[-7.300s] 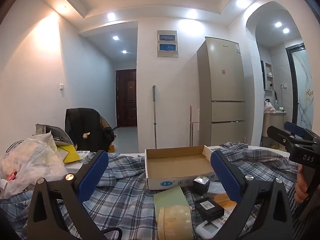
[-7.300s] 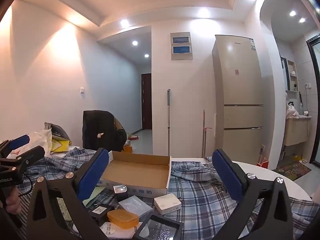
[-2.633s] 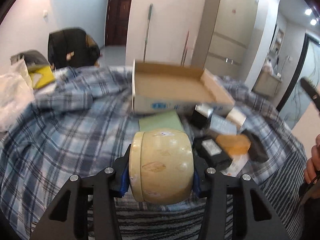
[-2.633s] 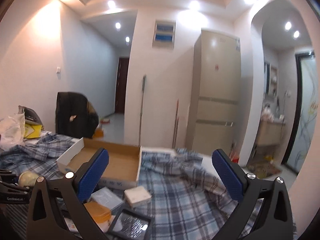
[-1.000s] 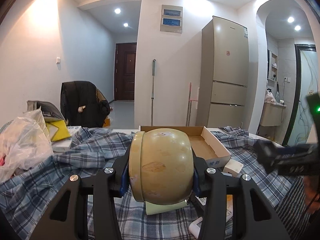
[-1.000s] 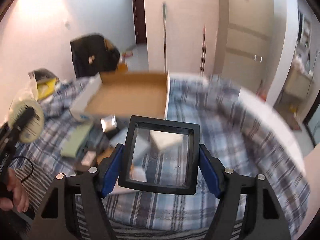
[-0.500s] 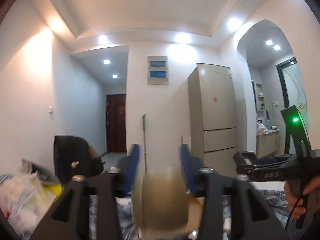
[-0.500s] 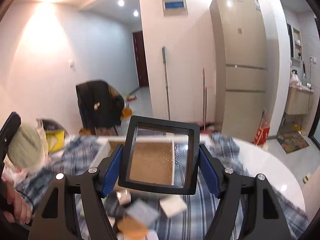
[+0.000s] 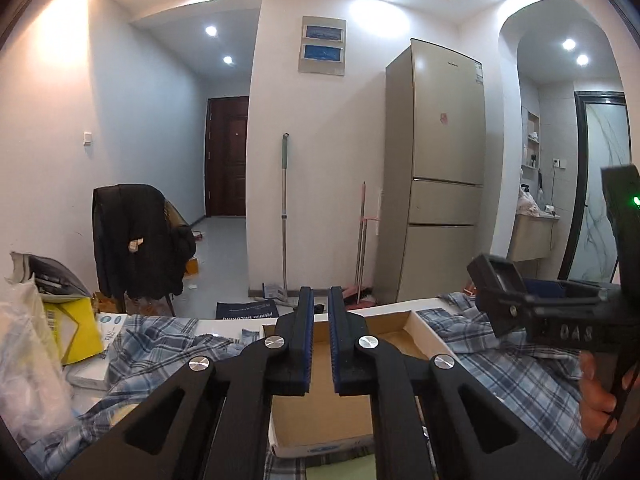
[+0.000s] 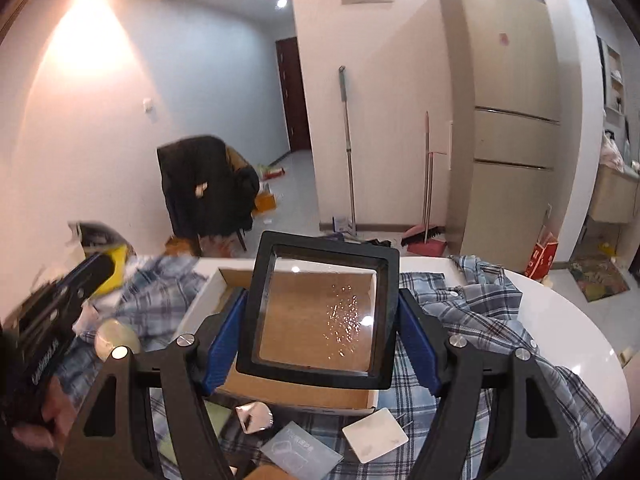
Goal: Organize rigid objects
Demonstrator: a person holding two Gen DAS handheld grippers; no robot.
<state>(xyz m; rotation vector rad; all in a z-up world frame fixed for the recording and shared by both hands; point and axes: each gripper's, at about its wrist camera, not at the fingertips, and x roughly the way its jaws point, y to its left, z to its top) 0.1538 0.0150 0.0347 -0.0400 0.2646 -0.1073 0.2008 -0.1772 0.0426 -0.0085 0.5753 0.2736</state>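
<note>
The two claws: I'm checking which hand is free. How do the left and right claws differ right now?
The left claw is shut with nothing between its blue pads, having just been closing; the right claw grips a black-framed clear case. The left claw's jaws nearly meet, while the right claw's stand wide apart around the case. Both hang above the cardboard box on the plaid cloth.

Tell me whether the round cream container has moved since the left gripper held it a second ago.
Yes. It has left the left gripper, whose jaws have just closed empty, and now lies on the plaid cloth, left of the cardboard box: round cream container.
</note>
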